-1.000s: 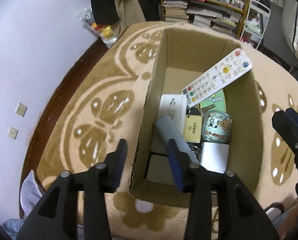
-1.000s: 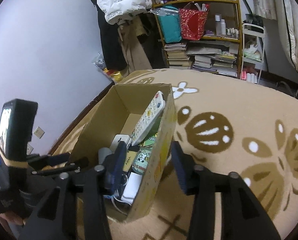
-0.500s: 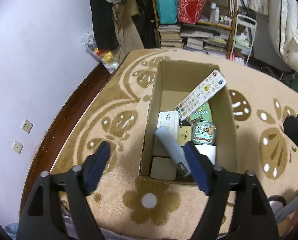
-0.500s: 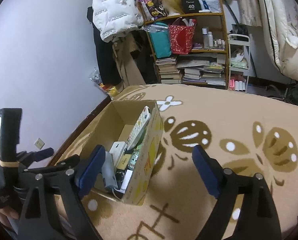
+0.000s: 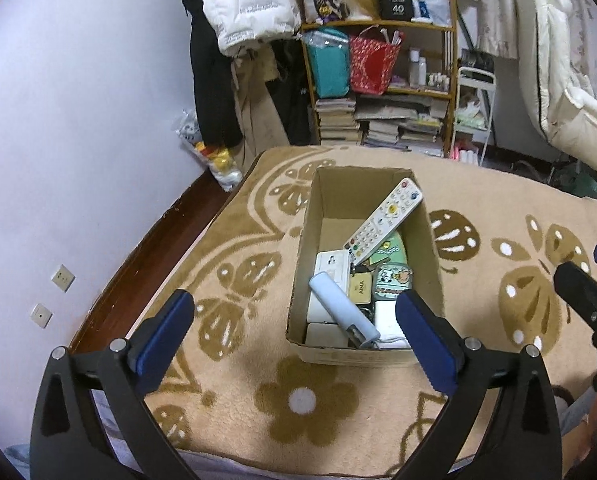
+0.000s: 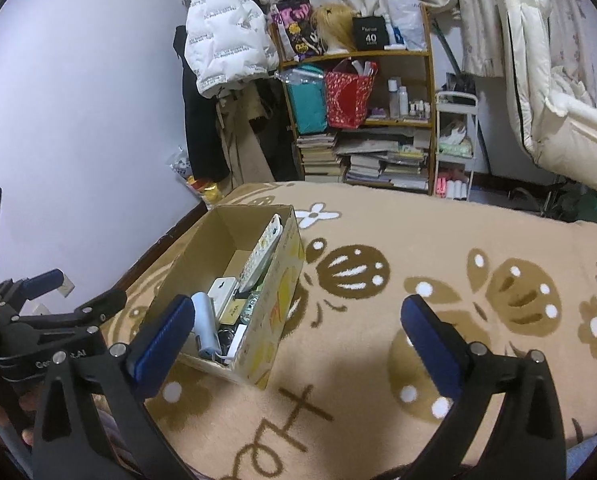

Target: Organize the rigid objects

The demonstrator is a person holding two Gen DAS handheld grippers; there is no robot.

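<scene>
— So, what is sitting on the bed right now?

— An open cardboard box (image 5: pixel 362 264) is resting on the tan blanket (image 5: pixel 258 392) with brown butterfly and flower patterns. It is lying near the blanket's left side, closer to the lilac wall (image 5: pixel 78 140).

— And what is lying inside it?

— A white remote control (image 5: pixel 384 220) is leaning diagonally, its top end propped against the box's right wall. Below it a pale blue cylinder (image 5: pixel 344 310) is lying tilted over white flat items. Just beside it a small tan tag (image 5: pixel 359 290) and a round tin with a cartoon print (image 5: pixel 392 278) are sitting, with a green card (image 5: pixel 390 246) showing beneath the remote.

— How are the claws doing?

— The left gripper (image 5: pixel 294 320) is hovering over the near end of the box, its blue-padded fingers (image 5: pixel 164 330) spread wide and gripping nothing. The right gripper (image 6: pixel 298 328) is also spread wide and empty, hanging above the blanket to the right of the box, its left finger overlapping the box's near corner in the right wrist view.

— Anything behind?

— A wooden shelf (image 6: pixel 358 120) with stacked books, a teal bag and a red bag is standing beyond the bed, and a white puffer jacket (image 6: pixel 226 44) is hanging beside it.
</scene>
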